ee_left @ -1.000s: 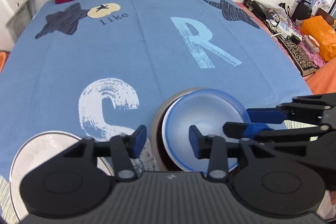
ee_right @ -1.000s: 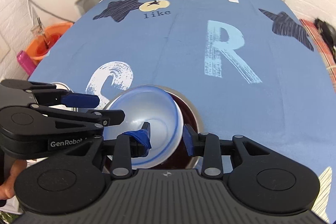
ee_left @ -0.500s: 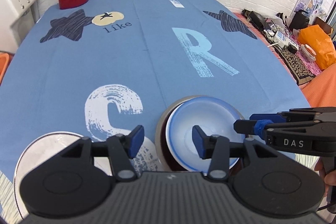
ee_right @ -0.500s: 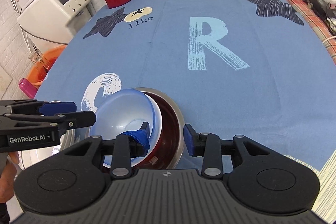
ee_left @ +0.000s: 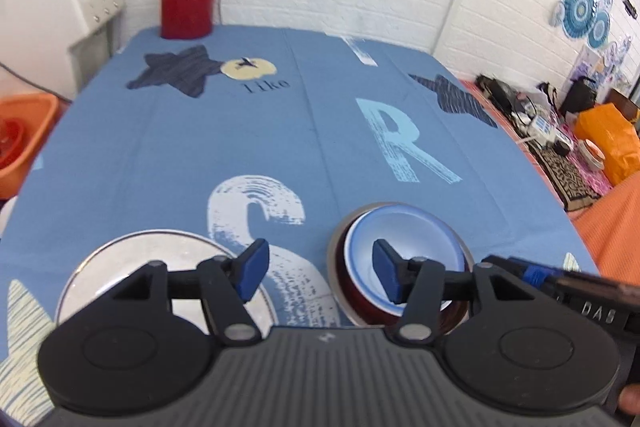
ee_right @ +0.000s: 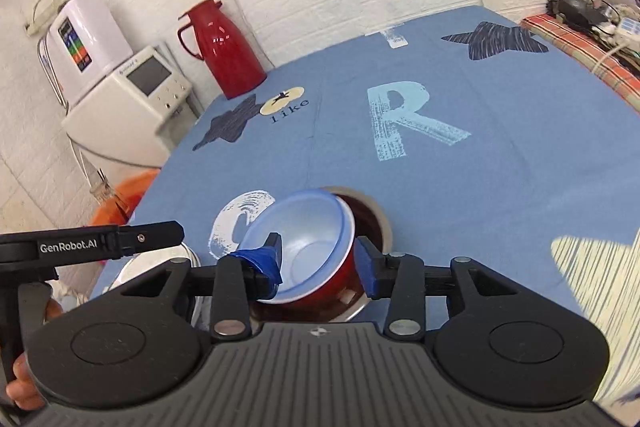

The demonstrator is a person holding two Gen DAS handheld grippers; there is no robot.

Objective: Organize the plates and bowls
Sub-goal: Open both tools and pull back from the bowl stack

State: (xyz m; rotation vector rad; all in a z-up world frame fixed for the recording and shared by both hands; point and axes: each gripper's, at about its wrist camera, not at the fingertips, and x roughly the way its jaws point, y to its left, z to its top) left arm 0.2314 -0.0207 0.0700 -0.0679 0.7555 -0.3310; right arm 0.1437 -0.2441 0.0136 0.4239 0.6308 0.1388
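Left wrist view: left gripper (ee_left: 316, 273) jaws spread, empty, above tablecloth (ee_left: 256, 131); blue bowl (ee_left: 404, 239) is seen nested in red bowl (ee_left: 348, 287), steel plate (ee_left: 120, 255) beside. "like", "R", "DAS" are read

Right wrist view: right gripper (ee_right: 320, 265) jaws spread around the bowls, nothing pinched. Nesting is judged finished; next, the stack is to be placed on the plate. "GenRobot.AI" is read

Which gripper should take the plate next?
Left. It is open and empty with the plate just below its left finger. The right is open around the bowl.
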